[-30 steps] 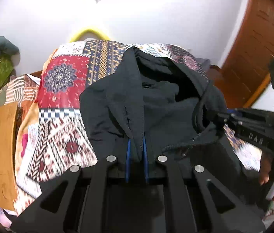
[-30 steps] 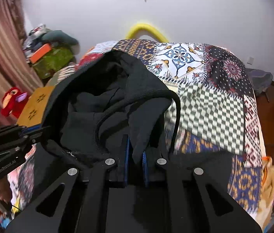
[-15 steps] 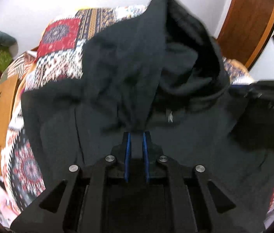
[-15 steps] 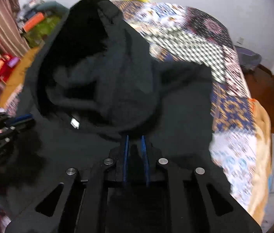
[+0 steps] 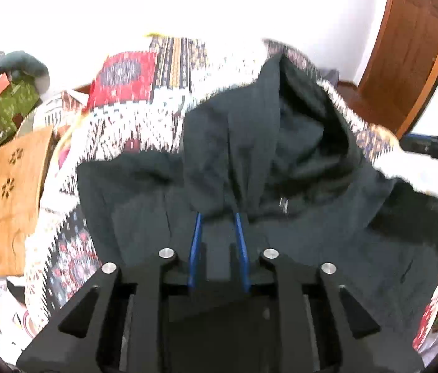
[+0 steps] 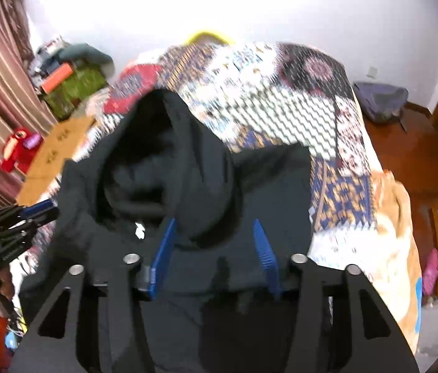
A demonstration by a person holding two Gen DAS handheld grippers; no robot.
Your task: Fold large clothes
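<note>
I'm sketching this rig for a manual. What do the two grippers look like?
Both look alike. The left gripper and the right gripper each have a matte black body with angled struts, triangular cut-outs and four round silver bolt heads. Their two thin fingers carry blue pads; those on the right fingers look ribbed. No cables or readable markings show on them.

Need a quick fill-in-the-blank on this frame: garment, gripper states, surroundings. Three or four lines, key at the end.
1. The garment on the bed is a black ____.
2. The right gripper has its blue fingers ____, spread around the hoodie's hood.
3. The patchwork bedspread lies ____ the hoodie.
4. In the left wrist view, the wooden door stands on the ____ side.

Missing words: hoodie; open; under; right
</note>
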